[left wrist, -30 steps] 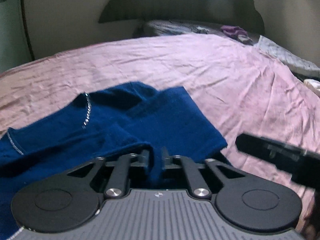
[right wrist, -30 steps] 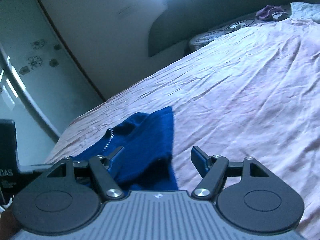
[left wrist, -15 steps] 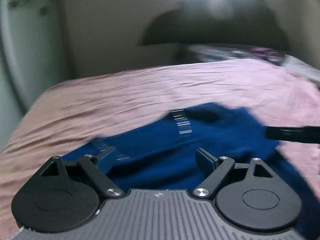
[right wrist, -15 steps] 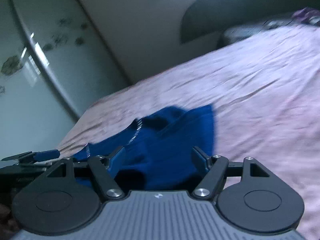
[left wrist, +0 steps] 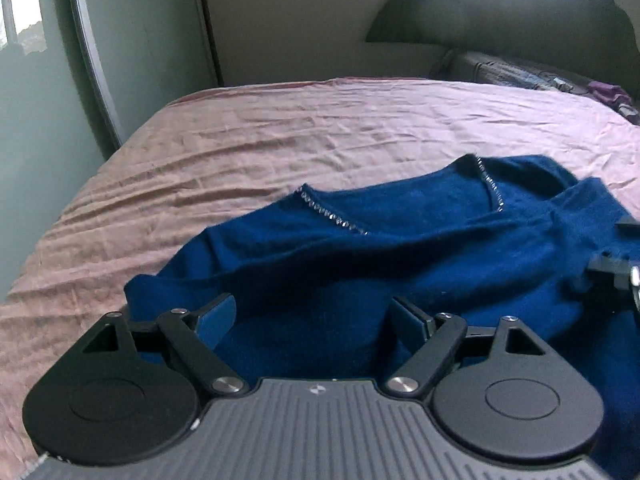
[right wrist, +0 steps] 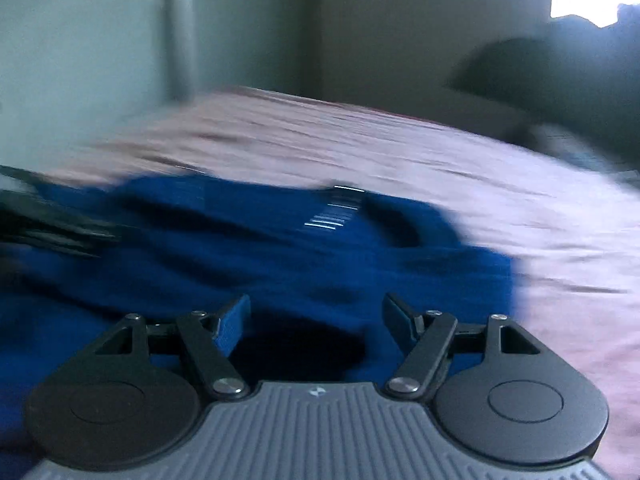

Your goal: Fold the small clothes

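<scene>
Pink bedsheet [left wrist: 280, 140], wrinkled and slightly shiny, covers the bed; navy knit top [left wrist: 400, 248], soft and fuzzy with a sparkly beaded V-neckline [left wrist: 336, 218], lies rumpled on the sheet's near edge. Left gripper [left wrist: 310, 314] and right gripper [right wrist: 316, 316] both spread wide, grasping nothing, over the top's near hem. Risk: pinching several bunched layers, skewing the fold; beads may snag.

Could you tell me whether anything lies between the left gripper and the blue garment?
Nothing visible does. The left gripper hangs with open jaws directly over the dark blue knitted garment on the pink bedsheet.
</scene>
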The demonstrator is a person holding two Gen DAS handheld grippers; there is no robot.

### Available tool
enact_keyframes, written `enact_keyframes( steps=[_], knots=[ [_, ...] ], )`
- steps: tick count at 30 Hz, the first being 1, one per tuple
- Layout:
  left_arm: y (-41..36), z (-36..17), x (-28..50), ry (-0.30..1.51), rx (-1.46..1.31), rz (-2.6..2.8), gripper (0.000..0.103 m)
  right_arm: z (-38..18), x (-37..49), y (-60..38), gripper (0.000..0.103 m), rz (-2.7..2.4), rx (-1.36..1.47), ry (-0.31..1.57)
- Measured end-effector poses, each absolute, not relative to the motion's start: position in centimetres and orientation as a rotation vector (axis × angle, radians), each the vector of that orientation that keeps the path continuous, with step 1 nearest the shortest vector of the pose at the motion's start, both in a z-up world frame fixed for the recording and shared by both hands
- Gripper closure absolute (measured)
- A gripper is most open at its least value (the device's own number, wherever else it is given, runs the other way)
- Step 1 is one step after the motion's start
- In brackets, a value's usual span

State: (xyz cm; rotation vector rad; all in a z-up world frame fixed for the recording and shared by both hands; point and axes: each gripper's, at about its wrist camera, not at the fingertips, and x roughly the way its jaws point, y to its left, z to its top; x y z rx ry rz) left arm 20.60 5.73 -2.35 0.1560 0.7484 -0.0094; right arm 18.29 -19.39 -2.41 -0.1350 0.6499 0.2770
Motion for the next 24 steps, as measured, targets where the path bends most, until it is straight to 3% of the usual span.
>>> enact_keyframes(
  steps=[5,8,13,16,19,21,22,24],
  knots=[
    [6.4,-2.1,19.6,0.729,0.165,0.024,0.016,-1.2,18.0,-24.0,0.029,-0.19,-0.03,0.505],
    [5.3,-0.8,19.0,0.651,0.195,0.036,0.017,0.1,16.3,-25.1,0.028,0.061,0.153,0.433],
    [3.3,-1.1,20.1,0.659,0.203,-0.031,0.014,-1.9,18.5,-22.2,0.03,0.576,0.29,0.651],
    [3.9,-3.0,21.9,0.736,0.21,0.04,0.015,-4.0,20.6,-22.3,0.031,0.41,0.233,0.726],
    [5.9,-3.0,21.7,0.746,0.123,0.039,0.015,-4.0,20.8,-26.0,0.03,0.257,0.364,0.688],
    [6.2,-2.9,21.2,0.731,0.14,0.054,0.012,-3.1,19.7,-26.5,0.027,0.232,0.343,0.646],
    [6.1,-2.9,21.2,0.73,0.157,0.059,0.013,-3.0,19.3,-26.1,0.018,0.246,0.295,0.647],
    [6.0,-2.2,20.4,0.721,0.148,0.051,0.015,-3.3,19.7,-24.8,0.016,0.291,0.215,0.686]
  ],
)
